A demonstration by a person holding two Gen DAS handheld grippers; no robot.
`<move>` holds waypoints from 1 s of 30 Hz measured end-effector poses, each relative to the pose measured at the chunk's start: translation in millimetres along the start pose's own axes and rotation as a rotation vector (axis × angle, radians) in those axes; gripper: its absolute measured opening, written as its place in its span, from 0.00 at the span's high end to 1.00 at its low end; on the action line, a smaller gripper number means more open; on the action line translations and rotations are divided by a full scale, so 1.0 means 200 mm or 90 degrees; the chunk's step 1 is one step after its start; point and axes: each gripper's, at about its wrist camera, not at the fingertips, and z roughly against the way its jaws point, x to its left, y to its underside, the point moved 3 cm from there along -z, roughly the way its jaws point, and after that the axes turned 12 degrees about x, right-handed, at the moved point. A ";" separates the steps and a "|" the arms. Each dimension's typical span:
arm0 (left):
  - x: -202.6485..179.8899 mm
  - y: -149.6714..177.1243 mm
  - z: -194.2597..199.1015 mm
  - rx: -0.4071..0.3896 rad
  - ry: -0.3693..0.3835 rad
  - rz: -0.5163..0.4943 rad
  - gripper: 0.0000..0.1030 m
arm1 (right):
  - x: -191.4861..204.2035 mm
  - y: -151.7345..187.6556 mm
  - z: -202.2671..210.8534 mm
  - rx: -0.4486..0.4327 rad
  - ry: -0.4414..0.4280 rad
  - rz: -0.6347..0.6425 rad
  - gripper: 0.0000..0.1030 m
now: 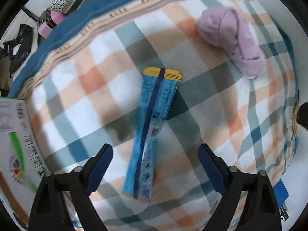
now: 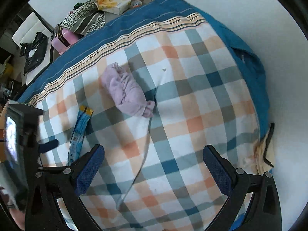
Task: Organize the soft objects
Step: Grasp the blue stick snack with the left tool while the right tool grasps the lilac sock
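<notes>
Blue plastic, the long packet (image 1: 152,134) lies flat on the checked bedspread (image 1: 192,104), right between the spread jaws of the empty left gripper (image 1: 155,168). Lowering straight and pinching across its narrow width would likely hold best. Right gripper (image 2: 153,170) hangs released too, lilac rolled cloth (image 2: 127,91) well ahead.

Left gripper (image 1: 155,168) & right gripper (image 2: 153,170): both w/ jaws spread wide, nothing held, angled downward.

Lilac rolled cloth (image 2: 126,92), blue yellow-ended packet (image 1: 152,127), orange-teal-white checked blanket (image 2: 192,134)
</notes>
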 end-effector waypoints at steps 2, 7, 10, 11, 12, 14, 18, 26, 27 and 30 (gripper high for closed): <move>-0.01 -0.03 -0.04 0.013 0.000 0.001 0.26 | 0.01 -0.06 -0.04 0.006 -0.008 0.010 0.00; -0.02 -0.06 -0.10 0.024 -0.002 0.012 0.31 | 0.05 -0.20 -0.13 0.026 -0.014 0.031 0.00; -0.03 -0.07 -0.11 0.025 -0.009 0.014 0.31 | 0.10 -0.28 -0.18 0.039 -0.014 0.051 0.00; -0.03 -0.07 -0.11 0.028 -0.011 0.019 0.31 | 0.12 -0.31 -0.20 0.044 -0.015 0.057 0.00; -0.02 -0.07 -0.12 0.029 0.000 0.033 0.31 | 0.14 -0.34 -0.22 0.051 -0.025 0.063 0.00; -0.01 -0.09 -0.12 0.031 0.011 0.047 0.31 | 0.14 -0.38 -0.25 0.062 -0.049 0.059 0.00; -0.04 -0.10 -0.11 0.020 -0.009 0.033 0.32 | 0.12 -0.47 -0.29 0.069 -0.042 0.043 0.00; -0.06 -0.06 -0.07 0.003 0.013 0.047 0.69 | 0.19 -0.54 -0.44 0.120 -0.080 0.044 0.15; -0.07 -0.06 -0.06 0.002 0.020 0.048 0.72 | 0.20 -0.54 -0.45 0.120 -0.077 0.045 0.15; -0.07 -0.04 -0.06 0.000 0.029 0.054 0.78 | 0.22 -0.55 -0.47 0.118 -0.066 0.048 0.19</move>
